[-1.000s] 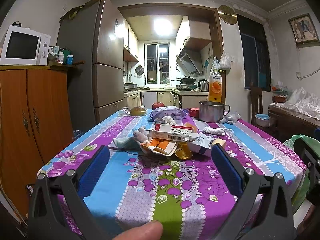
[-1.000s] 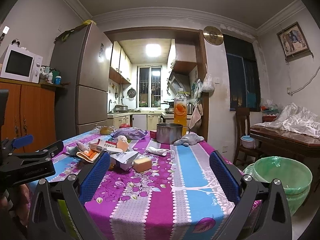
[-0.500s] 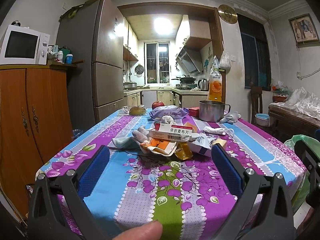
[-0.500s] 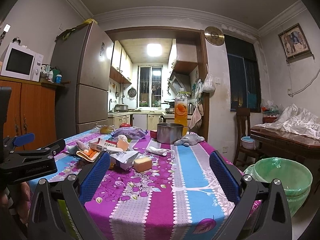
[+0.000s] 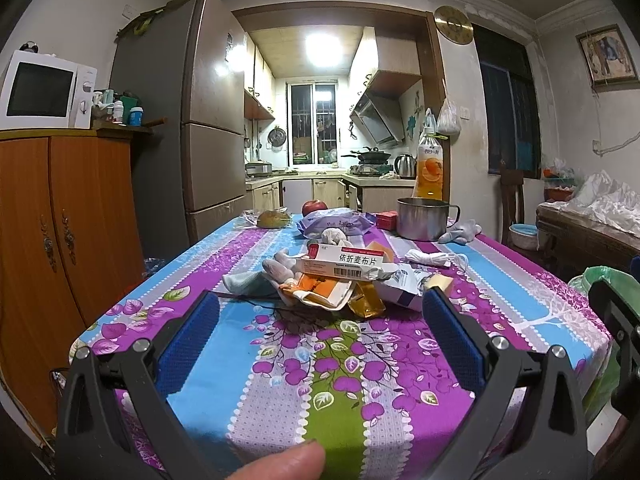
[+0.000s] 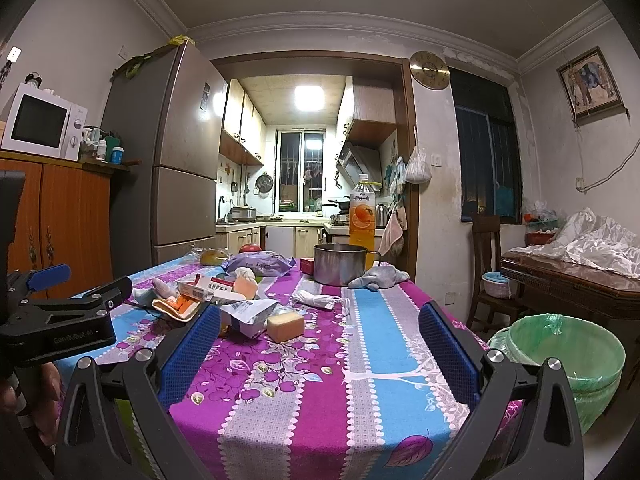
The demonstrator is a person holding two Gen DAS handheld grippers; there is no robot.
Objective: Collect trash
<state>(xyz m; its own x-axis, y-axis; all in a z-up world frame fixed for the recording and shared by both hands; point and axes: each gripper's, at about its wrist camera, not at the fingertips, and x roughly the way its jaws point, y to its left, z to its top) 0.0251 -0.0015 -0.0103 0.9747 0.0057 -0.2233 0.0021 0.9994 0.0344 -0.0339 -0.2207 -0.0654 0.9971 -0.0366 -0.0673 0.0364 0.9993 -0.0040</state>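
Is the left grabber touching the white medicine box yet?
Apart. The left wrist view shows the left gripper open, with bare tablecloth between its blue pads and the medicine box atop the trash pile.

The right gripper (image 6: 320, 344) hangs over the near end of the table (image 6: 372, 360), its blue-padded fingers (image 6: 448, 352) spread wide with nothing between them; just beyond the left fingertip lie a torn grey wrapper (image 6: 246, 316) and a tan block (image 6: 285, 327), touching; farther off sits a white medicine box (image 6: 208, 287) on an orange-lined carton (image 6: 176, 306); outside the right finger stands a green-lined bin (image 6: 560, 356) (on the floor, beside the table); the left gripper (image 6: 66, 316) shows at the left edge; its jaw state is unclear.
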